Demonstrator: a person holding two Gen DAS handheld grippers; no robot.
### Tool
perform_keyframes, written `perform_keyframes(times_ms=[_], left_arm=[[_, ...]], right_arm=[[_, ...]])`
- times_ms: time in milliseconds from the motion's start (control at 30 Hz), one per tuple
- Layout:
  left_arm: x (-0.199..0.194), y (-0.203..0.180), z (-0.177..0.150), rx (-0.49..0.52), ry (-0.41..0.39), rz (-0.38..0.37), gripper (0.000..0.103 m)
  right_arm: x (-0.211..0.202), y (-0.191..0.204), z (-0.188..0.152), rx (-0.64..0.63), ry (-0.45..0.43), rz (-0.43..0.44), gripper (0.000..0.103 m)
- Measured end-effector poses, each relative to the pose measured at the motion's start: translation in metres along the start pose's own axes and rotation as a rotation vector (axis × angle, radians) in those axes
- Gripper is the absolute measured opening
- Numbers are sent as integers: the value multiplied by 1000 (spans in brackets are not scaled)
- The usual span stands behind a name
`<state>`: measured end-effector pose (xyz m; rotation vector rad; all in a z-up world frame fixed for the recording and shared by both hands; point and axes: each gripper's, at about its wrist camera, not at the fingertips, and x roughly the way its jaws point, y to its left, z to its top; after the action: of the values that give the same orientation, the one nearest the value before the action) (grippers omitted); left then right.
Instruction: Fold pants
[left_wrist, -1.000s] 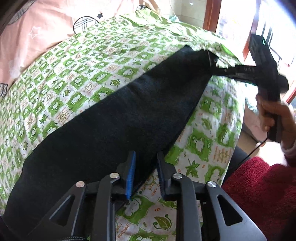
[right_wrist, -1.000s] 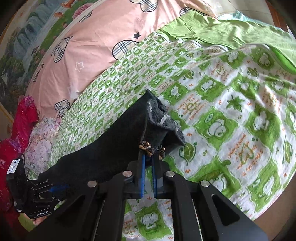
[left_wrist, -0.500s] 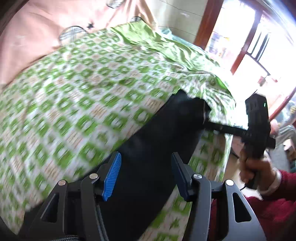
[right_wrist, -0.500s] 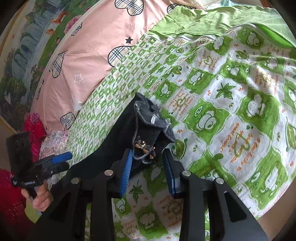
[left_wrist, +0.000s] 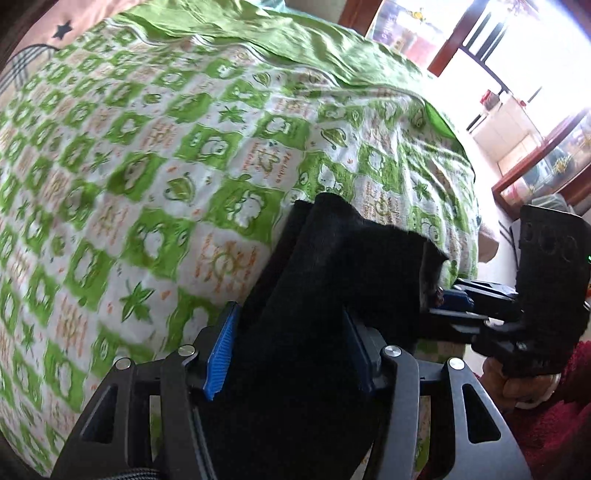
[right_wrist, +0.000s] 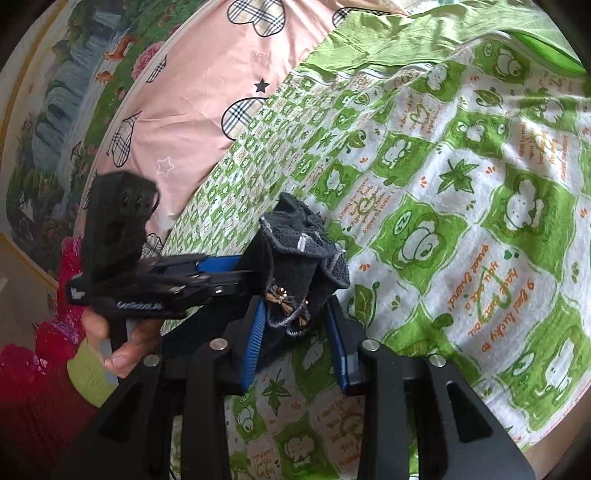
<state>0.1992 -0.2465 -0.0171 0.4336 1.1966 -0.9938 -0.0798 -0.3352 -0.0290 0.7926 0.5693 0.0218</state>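
The black pants (left_wrist: 332, 295) lie on the green frog-print blanket, bunched near the bed's edge. In the left wrist view my left gripper (left_wrist: 288, 350) is open, its blue pads on either side of the dark cloth. In the right wrist view my right gripper (right_wrist: 299, 339) is open around the waistband end (right_wrist: 299, 258), which carries a small bow trim (right_wrist: 286, 301). The left gripper (right_wrist: 207, 275) shows there from the left, reaching against the same bunch. The right gripper (left_wrist: 454, 304) shows in the left wrist view, at the cloth's right side.
The green patterned blanket (right_wrist: 461, 184) covers the bed, with a pink sheet (right_wrist: 207, 92) behind it. The bed's edge lies close on the near side. A red rug (left_wrist: 546, 424) lies on the floor beside the bed. A window and wooden furniture (left_wrist: 535, 166) stand beyond.
Both grippers have opened; the right one released the waistband. The left gripper travelled along the pants to the waistband end, so the two grippers now meet at the same bunch.
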Motion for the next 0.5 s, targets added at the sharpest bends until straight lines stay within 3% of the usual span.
perform_keyframes(times_ms=[33, 100, 167, 233, 500], left_arm=[[4, -1, 2, 3, 7, 4, 56], [9, -2, 7, 2, 23, 6, 53], [8, -5, 14, -3, 10, -7, 30], [6, -9, 17, -6, 1, -13, 21], [-1, -16, 15, -44, -45, 24, 18]], right_arm=[[1, -4, 0, 7, 1, 5, 14], [-1, -12, 0, 39, -11, 50, 11], [-4, -15, 0, 45, -23, 73, 11], [-5, -16, 0, 39, -24, 86, 11], [-6, -18, 5, 44, 5, 151, 10]])
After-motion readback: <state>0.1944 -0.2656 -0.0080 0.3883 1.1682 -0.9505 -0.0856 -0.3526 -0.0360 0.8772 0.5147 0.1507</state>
